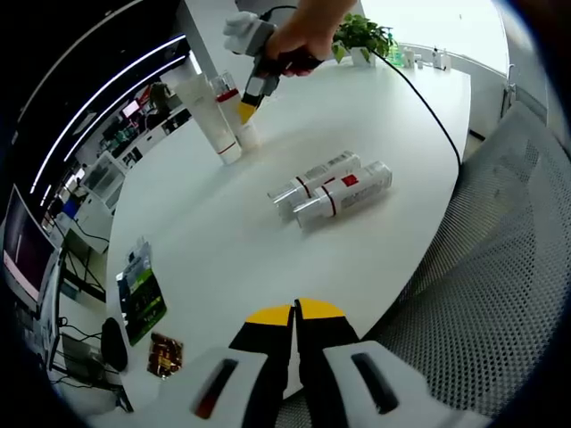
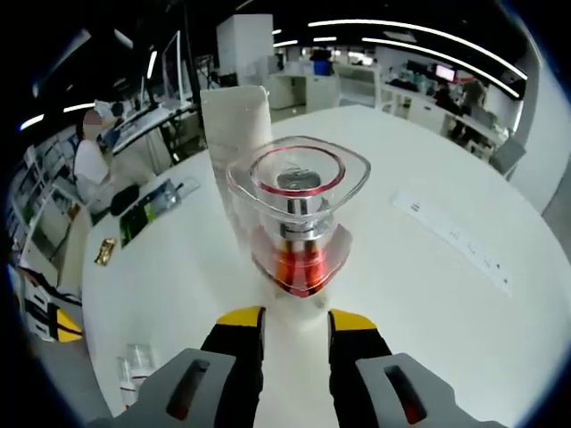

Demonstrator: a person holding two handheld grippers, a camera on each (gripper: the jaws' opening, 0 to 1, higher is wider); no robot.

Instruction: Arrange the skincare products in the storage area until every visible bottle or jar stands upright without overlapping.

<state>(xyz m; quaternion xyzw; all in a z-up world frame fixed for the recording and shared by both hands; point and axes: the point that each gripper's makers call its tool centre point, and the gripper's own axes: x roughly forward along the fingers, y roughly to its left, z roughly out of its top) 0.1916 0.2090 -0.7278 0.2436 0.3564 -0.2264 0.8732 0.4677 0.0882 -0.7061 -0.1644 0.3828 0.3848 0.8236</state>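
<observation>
Bright overhead strip lighting, window glare, fisheye-warped edges, soft shadows.

Left view surveys table [image 1: 223, 259] widely; right view hugs a bottle [image 2: 299, 209].

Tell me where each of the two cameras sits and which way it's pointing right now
Left gripper view: rides the left gripper, jaws shut, looking across the table at two lying bottles; a hand holds the right gripper.
Right gripper view: rides the right gripper, jaws open, looking down on an upright clear bottle beside a white tube.
Shared: the table, tube, standing bottle.
</observation>
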